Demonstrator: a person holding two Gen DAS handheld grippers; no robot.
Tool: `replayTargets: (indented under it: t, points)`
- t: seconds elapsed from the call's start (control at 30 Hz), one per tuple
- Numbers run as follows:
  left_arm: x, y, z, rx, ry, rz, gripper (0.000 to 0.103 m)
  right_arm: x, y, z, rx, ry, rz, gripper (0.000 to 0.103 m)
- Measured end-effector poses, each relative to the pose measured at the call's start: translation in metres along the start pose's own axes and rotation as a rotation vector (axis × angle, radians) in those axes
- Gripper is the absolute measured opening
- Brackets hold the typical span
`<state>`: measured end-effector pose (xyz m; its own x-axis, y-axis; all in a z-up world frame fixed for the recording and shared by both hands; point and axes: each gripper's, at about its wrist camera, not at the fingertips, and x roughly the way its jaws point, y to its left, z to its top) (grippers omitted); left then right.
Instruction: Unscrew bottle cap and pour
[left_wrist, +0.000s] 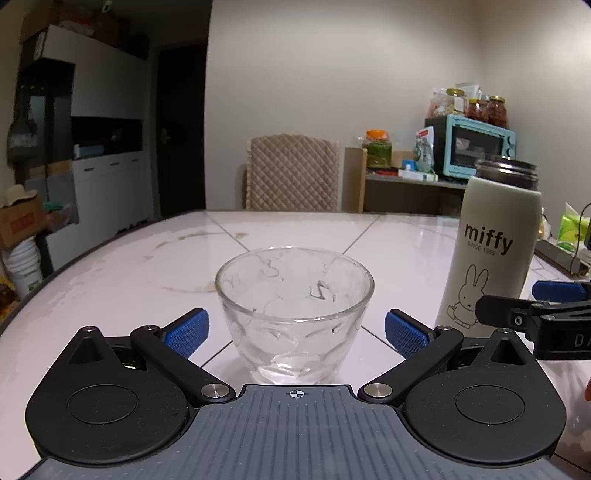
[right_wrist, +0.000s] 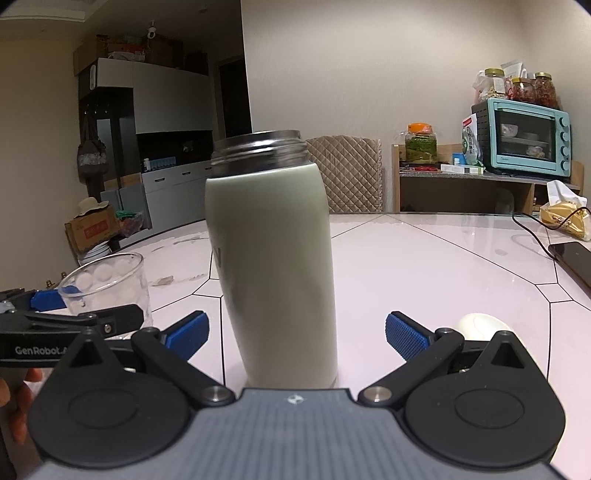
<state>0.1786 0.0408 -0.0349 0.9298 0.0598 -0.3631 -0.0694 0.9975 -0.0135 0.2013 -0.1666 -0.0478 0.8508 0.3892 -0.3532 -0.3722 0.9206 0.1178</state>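
A clear glass cup (left_wrist: 294, 314) stands upright on the white table, between the blue pads of my left gripper (left_wrist: 296, 330), which is open and not touching it. The cream "miffy" bottle (left_wrist: 491, 251) stands to its right with its threaded steel neck bare, no cap on. In the right wrist view the bottle (right_wrist: 273, 258) stands upright between the wide-apart fingers of my right gripper (right_wrist: 297, 332), open and clear of its sides. A white rounded cap (right_wrist: 480, 326) lies on the table behind the right finger. The cup (right_wrist: 110, 288) shows at left, with the left gripper's finger before it.
A white tiled table (right_wrist: 424, 266) carries a dark phone (right_wrist: 574, 260) with a cable and a tissue pack (right_wrist: 565, 214) at the right. A quilted chair back (left_wrist: 293, 173) stands behind the table. A shelf with a teal oven (right_wrist: 524, 142) and jars is at back right. A hand (right_wrist: 14, 402) shows at lower left.
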Motion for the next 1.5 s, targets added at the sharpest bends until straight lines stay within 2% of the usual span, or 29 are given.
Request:
replayTargets:
  t: [1.5]
  points:
    - [-0.082, -0.017, -0.006, 0.043, -0.031, 0.003, 0.103, -0.077, 0.017, -0.002, -0.022, -0.039, -0.036, 0.103]
